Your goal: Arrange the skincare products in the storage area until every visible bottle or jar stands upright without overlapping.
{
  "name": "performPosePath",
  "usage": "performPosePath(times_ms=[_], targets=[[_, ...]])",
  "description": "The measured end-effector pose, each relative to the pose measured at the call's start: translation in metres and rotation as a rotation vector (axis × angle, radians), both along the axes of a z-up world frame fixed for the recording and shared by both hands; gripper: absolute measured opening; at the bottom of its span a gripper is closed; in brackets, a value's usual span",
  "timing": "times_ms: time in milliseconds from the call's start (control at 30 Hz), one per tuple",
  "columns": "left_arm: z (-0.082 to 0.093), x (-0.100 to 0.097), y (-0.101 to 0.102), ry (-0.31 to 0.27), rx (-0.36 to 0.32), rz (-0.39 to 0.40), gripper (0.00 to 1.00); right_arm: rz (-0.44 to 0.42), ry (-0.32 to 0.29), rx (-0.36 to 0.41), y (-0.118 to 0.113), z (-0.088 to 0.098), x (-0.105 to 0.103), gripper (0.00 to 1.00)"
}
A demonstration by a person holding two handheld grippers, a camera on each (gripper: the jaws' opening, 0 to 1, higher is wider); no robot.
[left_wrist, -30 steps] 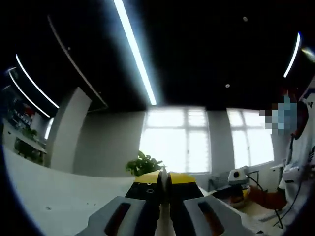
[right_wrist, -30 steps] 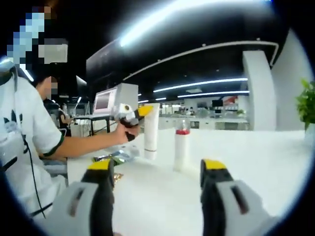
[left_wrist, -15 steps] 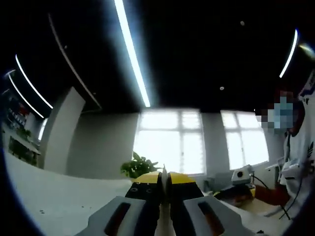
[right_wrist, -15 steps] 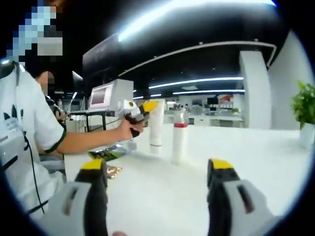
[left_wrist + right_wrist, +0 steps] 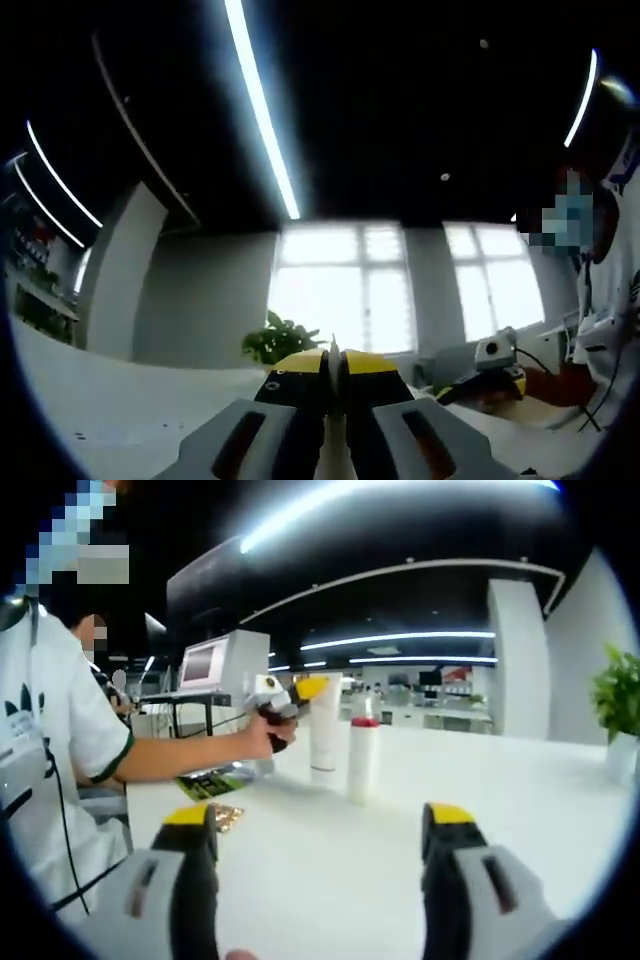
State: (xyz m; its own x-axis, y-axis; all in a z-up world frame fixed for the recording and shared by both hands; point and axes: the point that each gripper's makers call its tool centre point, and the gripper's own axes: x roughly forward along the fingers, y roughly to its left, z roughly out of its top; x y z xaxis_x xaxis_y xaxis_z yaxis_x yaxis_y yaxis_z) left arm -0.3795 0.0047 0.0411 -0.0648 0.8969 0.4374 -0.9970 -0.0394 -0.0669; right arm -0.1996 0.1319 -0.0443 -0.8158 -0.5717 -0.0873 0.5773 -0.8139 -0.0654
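Note:
In the right gripper view a tall white tube [image 5: 325, 735] stands upright on the white table [image 5: 520, 800], just left of a white bottle with a red collar [image 5: 362, 760]. The left gripper [image 5: 300, 692], held in a person's hand, is shut on the tube's top end. In its own view, the left gripper [image 5: 333, 365] has its jaws pressed on a thin white edge of the tube [image 5: 333, 420]. My right gripper [image 5: 320, 820] is open, low over the table in front of both products, with nothing between its jaws.
A green packet [image 5: 215, 780] and a gold one [image 5: 225, 818] lie near the table's left edge by the person's arm. A monitor [image 5: 205, 665] stands behind them. A potted plant [image 5: 620, 695] sits at the far right.
The left gripper has carried the tube closer to the red-collared bottle. The right view has shifted slightly; the right jaws stay open.

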Motion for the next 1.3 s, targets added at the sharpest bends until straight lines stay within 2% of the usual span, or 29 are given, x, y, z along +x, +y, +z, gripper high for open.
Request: performPosePath(times_ms=[300,433,767,933,1167,1300], targets=[[-0.007,0.001,0.007,0.032,-0.016,-0.021,0.02,0.002,-0.006,-0.008,-0.001,-0.003,0.0,0.84],[-0.005,0.004,0.006,0.046,0.005,-0.034,0.03,-0.003,-0.011,0.0,0.0,-0.006,0.0,0.82],[-0.007,0.004,0.008,0.021,0.029,-0.058,0.03,-0.019,-0.014,0.008,0.004,-0.008,-0.002,0.81],[-0.006,0.004,0.009,0.021,0.036,-0.053,0.04,-0.019,-0.018,0.018,0.004,-0.01,-0.001,0.81],[-0.006,0.007,0.011,0.053,0.03,-0.044,0.04,-0.016,-0.016,0.015,0.004,-0.009,-0.001,0.81],[-0.005,0.006,0.011,0.047,0.038,-0.043,0.05,-0.01,-0.023,0.01,0.002,-0.012,0.0,0.82]])
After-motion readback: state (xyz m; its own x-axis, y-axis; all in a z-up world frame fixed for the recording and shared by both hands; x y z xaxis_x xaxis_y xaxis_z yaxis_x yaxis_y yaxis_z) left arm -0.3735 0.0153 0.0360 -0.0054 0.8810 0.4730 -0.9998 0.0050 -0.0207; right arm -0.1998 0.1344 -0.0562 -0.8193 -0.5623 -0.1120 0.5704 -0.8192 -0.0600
